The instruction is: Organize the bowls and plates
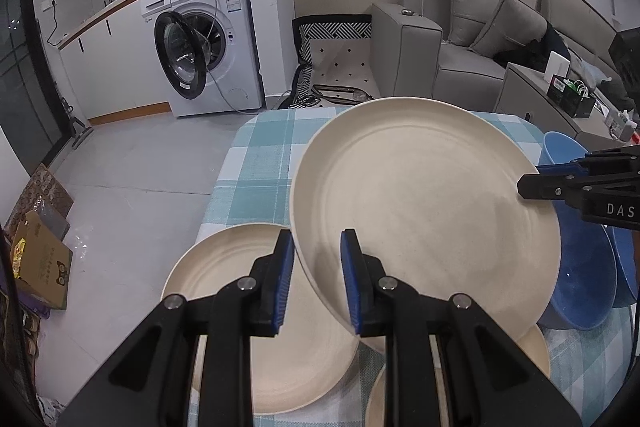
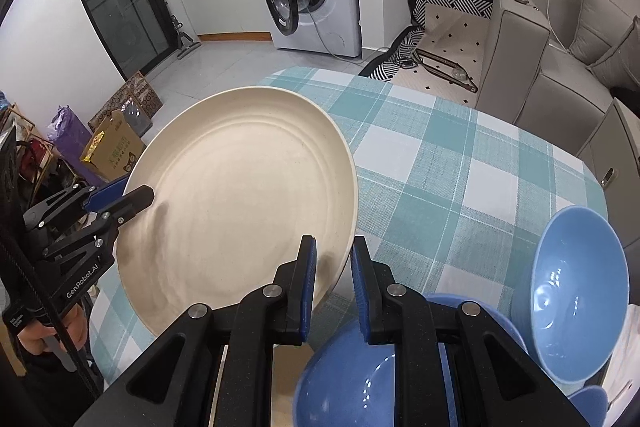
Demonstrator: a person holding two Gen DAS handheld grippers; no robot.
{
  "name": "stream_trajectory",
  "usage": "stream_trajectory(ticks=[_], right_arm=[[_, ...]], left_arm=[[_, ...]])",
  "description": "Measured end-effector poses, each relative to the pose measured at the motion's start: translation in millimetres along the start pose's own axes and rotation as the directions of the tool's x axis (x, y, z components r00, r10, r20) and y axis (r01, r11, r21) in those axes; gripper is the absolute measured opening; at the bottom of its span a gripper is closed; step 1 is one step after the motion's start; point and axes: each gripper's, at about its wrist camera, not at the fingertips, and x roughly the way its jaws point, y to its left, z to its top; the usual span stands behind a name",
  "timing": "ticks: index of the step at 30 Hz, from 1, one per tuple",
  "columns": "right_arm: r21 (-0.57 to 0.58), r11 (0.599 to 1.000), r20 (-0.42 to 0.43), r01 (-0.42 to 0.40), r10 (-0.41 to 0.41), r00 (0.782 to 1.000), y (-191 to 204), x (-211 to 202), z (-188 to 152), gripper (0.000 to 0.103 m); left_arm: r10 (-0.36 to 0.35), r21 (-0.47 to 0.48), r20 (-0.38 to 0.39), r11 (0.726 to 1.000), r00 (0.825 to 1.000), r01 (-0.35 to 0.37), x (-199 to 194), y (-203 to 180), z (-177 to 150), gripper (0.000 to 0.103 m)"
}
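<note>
A cream plate [image 1: 424,203] is held tilted above the checked table, gripped at opposite edges. My left gripper [image 1: 316,259] is shut on its near-left rim; it shows in the right wrist view [image 2: 120,197] at the plate's left edge. My right gripper [image 2: 333,267] is shut on the plate's [image 2: 240,203] right rim; in the left wrist view it [image 1: 536,183] comes in from the right. A second cream plate [image 1: 224,275] lies flat on the table below, and a third plate's edge [image 1: 536,351] shows at lower right. Blue bowls [image 2: 576,307] sit to the right.
The table has a teal checked cloth [image 2: 440,155]. A blue bowl [image 2: 348,379] sits under my right gripper. A washing machine [image 1: 204,39] with its door open stands beyond the table, a grey sofa [image 1: 460,43] to the right, cardboard boxes [image 1: 40,255] on the floor at left.
</note>
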Motion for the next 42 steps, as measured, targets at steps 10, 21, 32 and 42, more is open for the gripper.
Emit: stream_trajectory(ticks=[10,21,32,42], right_arm=[[-0.008,1.000,0.038,-0.005,0.005,0.999,14,-25,-26,0.018],[-0.002,0.999,0.085,-0.043,0.043,0.995,27,-43,-52,0.018],[0.013,0.997,0.127,-0.071,0.069,0.989,30,-56,-85,0.018],[0.038,0.996,0.145,-0.087,0.080,0.986,29,-54,-116,0.018]], left_arm=[[-0.009,0.003,0.037,1.000,0.999,0.009,-30,-1,-21,0.022],[-0.001,-0.014,0.061,1.000,0.998,0.002,-52,1,-42,0.022],[-0.011,-0.010,0.064,1.000,0.998,0.012,-62,-2,-60,0.022],[-0.033,-0.005,0.043,0.999,0.999,0.033,-63,-9,-83,0.022]])
